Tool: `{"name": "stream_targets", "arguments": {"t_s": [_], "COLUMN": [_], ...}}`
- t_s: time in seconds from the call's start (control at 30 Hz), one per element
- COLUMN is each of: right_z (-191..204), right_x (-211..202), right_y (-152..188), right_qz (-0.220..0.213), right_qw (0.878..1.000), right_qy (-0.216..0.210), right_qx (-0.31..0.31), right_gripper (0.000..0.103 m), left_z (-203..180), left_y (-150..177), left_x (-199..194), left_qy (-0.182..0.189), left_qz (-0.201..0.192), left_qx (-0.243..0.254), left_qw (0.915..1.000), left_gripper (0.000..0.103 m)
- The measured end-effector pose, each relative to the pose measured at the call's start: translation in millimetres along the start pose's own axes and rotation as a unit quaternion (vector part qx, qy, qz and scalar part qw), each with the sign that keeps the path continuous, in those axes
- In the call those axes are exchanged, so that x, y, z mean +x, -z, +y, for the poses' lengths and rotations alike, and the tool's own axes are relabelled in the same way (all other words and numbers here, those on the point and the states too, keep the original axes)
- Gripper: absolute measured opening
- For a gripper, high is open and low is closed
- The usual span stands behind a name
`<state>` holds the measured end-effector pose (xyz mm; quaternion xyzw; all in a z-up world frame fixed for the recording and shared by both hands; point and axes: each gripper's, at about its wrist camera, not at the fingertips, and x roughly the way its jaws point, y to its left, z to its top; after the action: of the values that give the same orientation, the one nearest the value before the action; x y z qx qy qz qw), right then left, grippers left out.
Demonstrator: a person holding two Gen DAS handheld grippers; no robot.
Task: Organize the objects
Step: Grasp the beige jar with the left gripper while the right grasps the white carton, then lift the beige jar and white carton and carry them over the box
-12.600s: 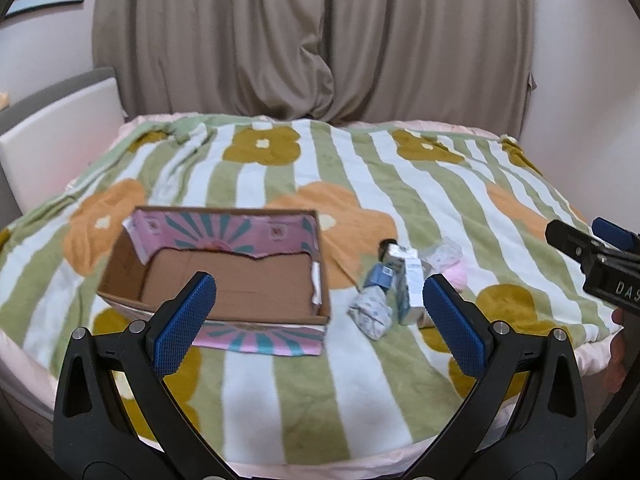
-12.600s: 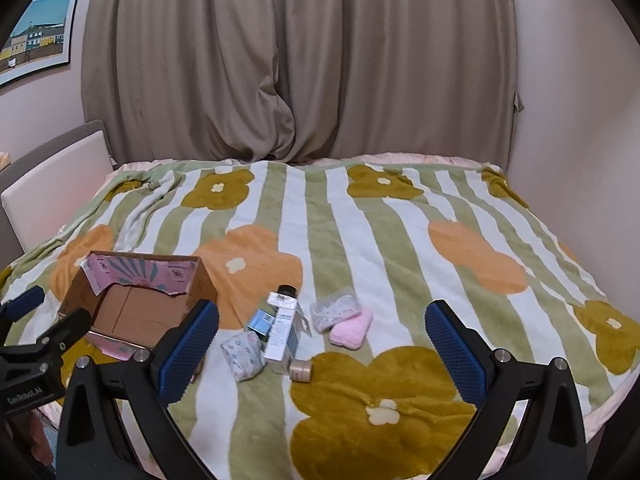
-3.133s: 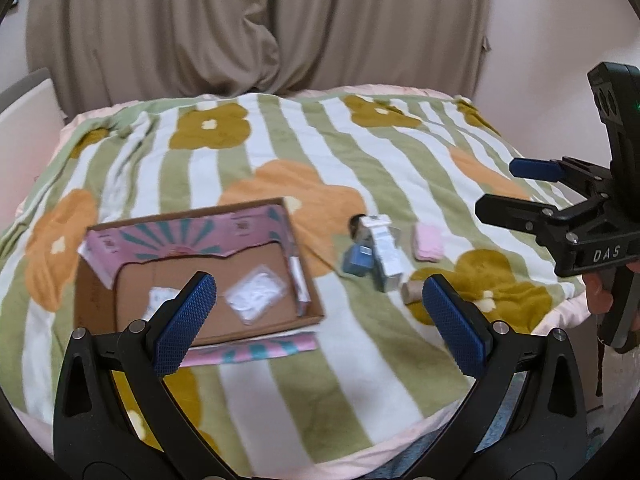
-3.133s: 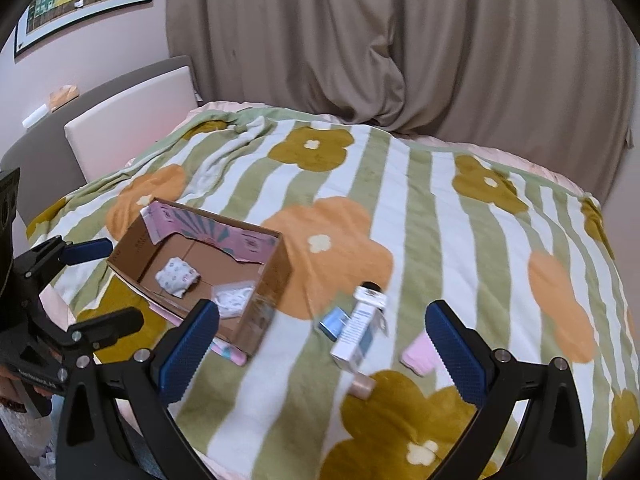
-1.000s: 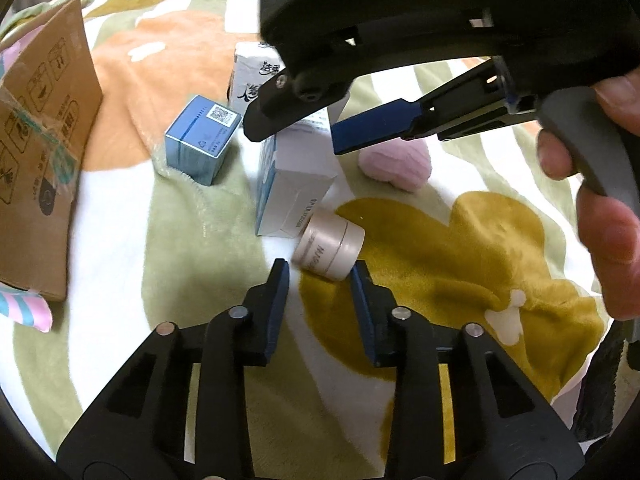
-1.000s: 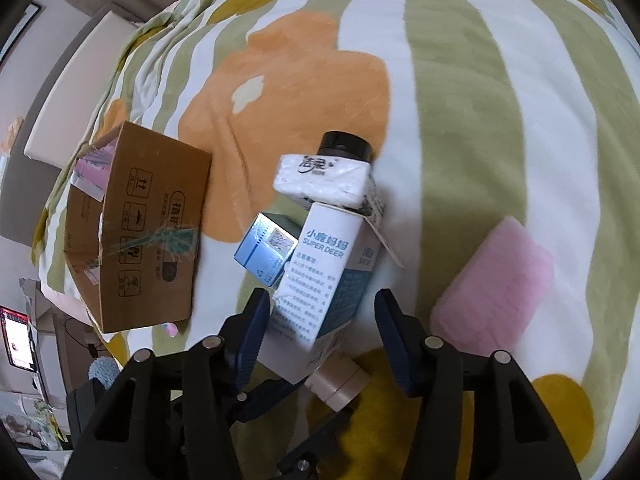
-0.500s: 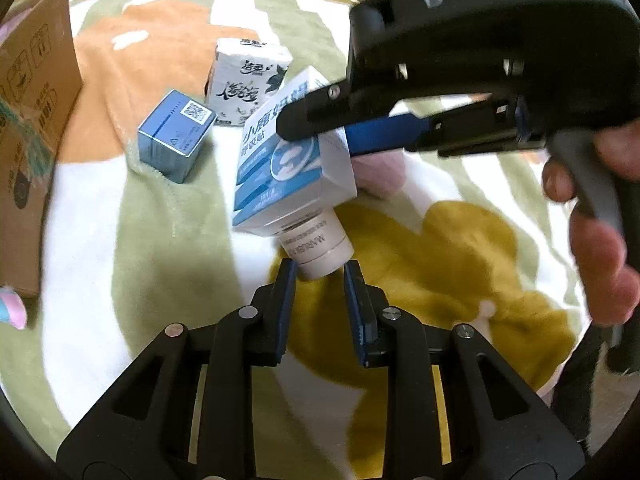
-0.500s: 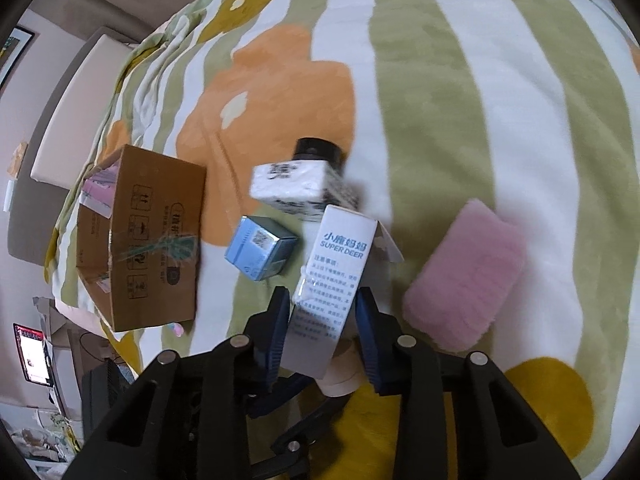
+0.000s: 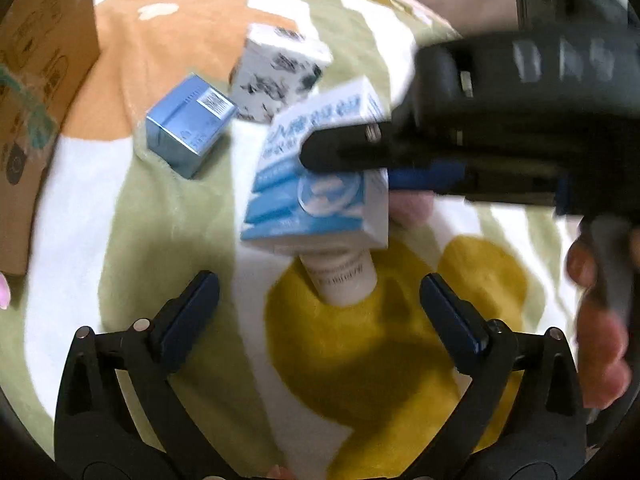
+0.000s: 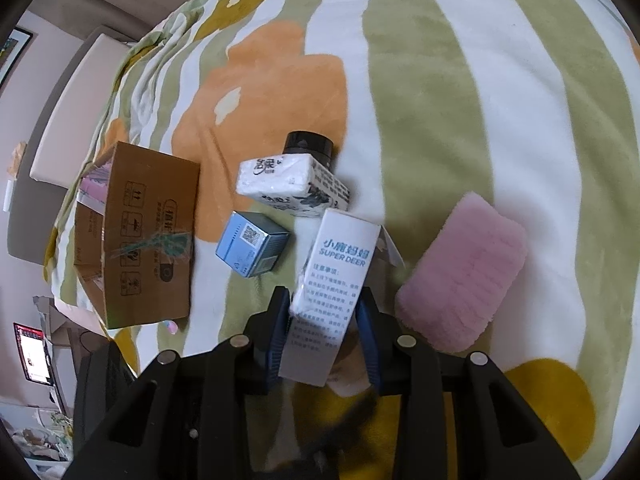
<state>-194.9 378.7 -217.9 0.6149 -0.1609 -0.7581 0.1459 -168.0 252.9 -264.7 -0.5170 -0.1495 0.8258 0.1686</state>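
Note:
My right gripper is shut on a tall white and blue carton and holds it above the blanket; the carton also shows in the left wrist view. My left gripper is open, its fingers either side of a small beige jar lying on the blanket under the carton. A small blue box, a white tissue pack, a black-lidded jar and a pink sponge lie around them.
A cardboard box stands to the left on the striped flowered blanket. A hand holds the right gripper's handle. The bed's headboard lies at the far left.
My left gripper has opened wide from nearly shut around the beige jar. My right gripper has closed on the carton and lifted it off the blanket.

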Motion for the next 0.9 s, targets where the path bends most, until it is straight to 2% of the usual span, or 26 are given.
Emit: {"name": "stream_targets", "arguments": {"t_s": [0.27,0.33,0.4,0.43,0.5,0.57,0.9], "right_z": [-4,-4,-4,-4,-5,-5,-1], "right_x": [3,3,2,3,3,2,-12], "right_y": [-2,-3,-2,-3,-3,-2,0], "right_qz": [0.001,0.0,-0.002,-0.002,-0.005,-0.007,-0.033], "right_qw": [1.0,1.0,1.0,1.0,1.0,1.0,0.999], "right_qy": [-0.006,-0.008,-0.009,-0.01,-0.011,-0.011,-0.006], "right_qx": [0.006,0.005,0.004,0.004,0.005,0.005,0.015], "right_gripper": [0.03,0.029,0.029,0.029,0.029,0.029,0.026], "left_z": [-1,-1,-2,-2,-1,2,7], "left_y": [-9,-10,-12,-13,-14,-16,-20], "left_x": [5,9,11,11,12,12,-1], "left_qy": [-0.02,-0.018,-0.015,-0.014,-0.004,0.012,0.019], "left_qz": [-0.005,0.002,0.005,0.005,0.006,0.008,0.008], "left_qx": [-0.02,-0.011,0.0,0.004,0.01,0.007,0.026], "left_qw": [0.9996,0.9998,0.9999,0.9999,0.9999,0.9999,0.9995], "left_gripper": [0.1,0.091,0.068,0.064,0.047,0.037,0.037]}}
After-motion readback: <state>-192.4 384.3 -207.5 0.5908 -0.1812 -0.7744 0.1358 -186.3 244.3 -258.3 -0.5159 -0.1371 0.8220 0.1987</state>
